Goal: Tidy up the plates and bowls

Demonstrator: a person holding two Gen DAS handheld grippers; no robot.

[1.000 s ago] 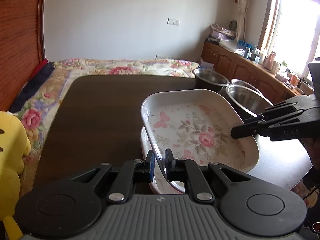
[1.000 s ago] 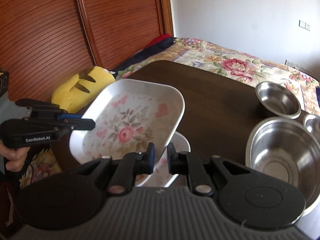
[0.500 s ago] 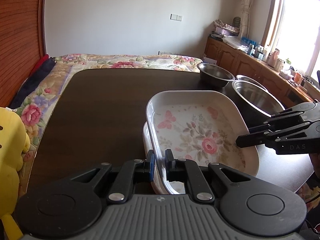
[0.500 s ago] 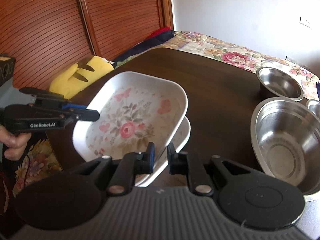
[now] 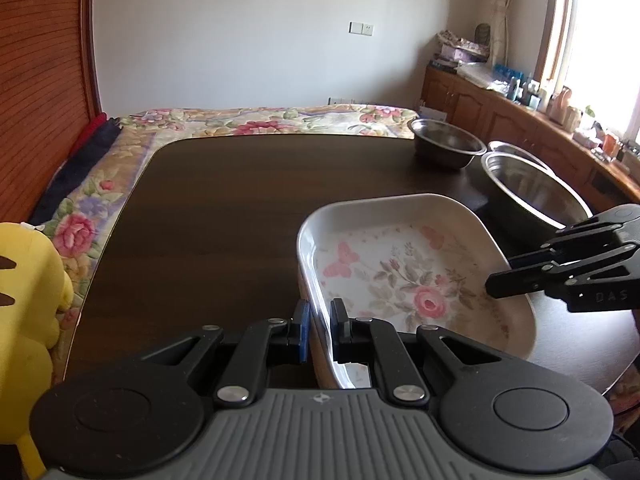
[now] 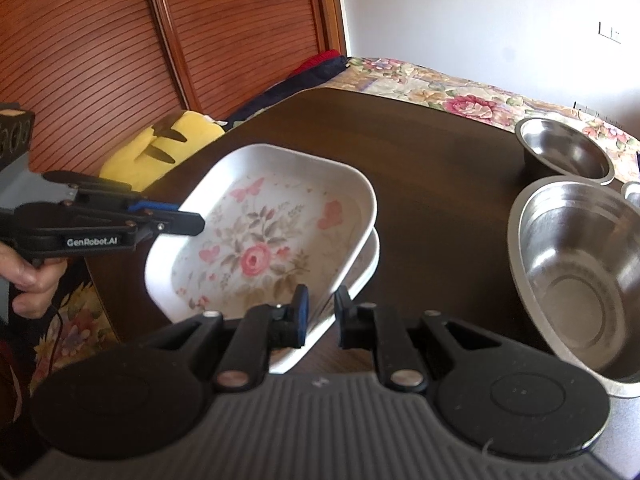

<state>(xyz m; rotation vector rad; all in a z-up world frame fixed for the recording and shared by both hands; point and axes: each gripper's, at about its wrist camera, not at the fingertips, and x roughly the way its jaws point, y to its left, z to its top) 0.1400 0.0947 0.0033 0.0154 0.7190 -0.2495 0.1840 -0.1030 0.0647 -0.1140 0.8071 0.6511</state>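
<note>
Straddling the floral plate (image 5: 404,276) rim, left tongs (image 5: 319,326) spread.

1. Your lower plate (image 6: 362,268) is mostly hidden under the floral plate (image 6: 260,248).
2. Your third steel bowl (image 6: 632,192) is cut off by the right wrist view's edge.
3. Windowsill clutter (image 5: 560,100) is too small to identify.
</note>
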